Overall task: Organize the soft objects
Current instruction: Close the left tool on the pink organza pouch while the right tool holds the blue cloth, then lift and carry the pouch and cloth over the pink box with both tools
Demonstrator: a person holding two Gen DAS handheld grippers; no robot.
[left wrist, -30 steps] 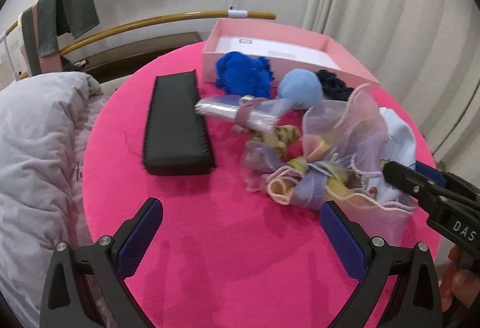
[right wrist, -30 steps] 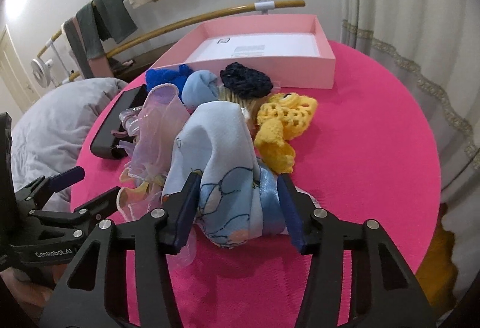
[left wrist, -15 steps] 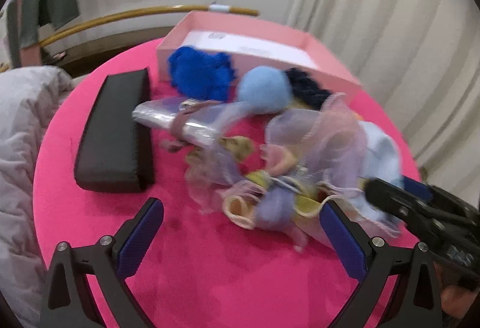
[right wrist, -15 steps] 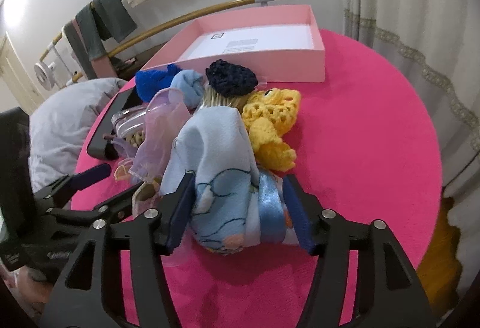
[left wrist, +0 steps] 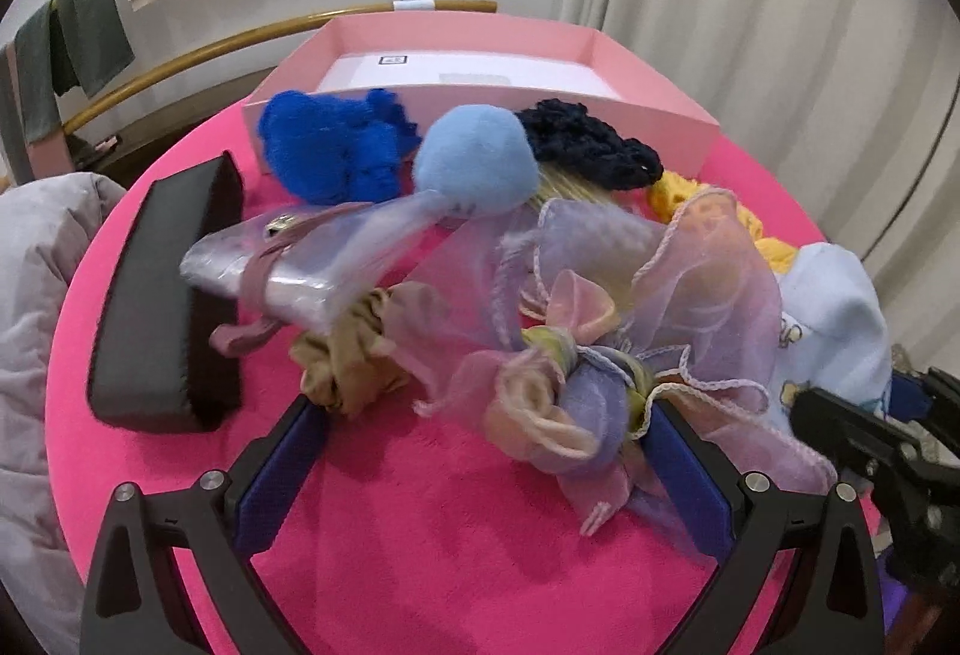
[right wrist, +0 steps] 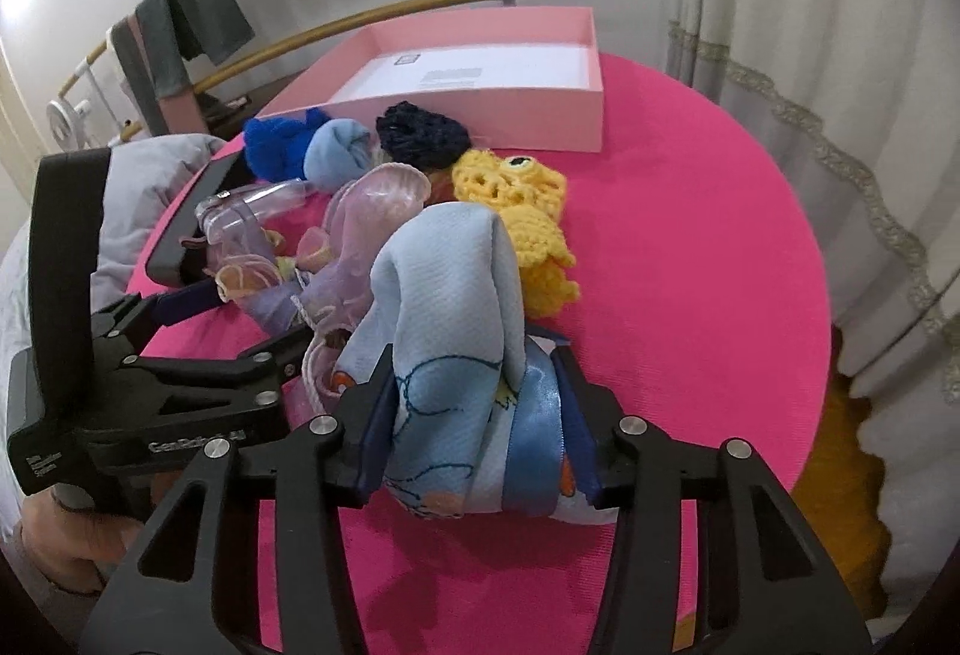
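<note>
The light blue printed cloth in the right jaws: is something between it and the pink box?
Yes. The yellow crocheted toy and the dark navy crocheted piece lie on the table between the light blue printed cloth and the pink box; lifting over them probably clears both.

Left tongs (left wrist: 480, 451) gape wide; right tongs (right wrist: 474, 415), just closing, pinch cloth.

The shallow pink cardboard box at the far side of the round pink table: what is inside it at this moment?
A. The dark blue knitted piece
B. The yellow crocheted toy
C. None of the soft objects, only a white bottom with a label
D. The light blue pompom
C: the shallow pink cardboard box shows only its white bottom, and the soft objects all lie in front of it on the round pink table.
</note>
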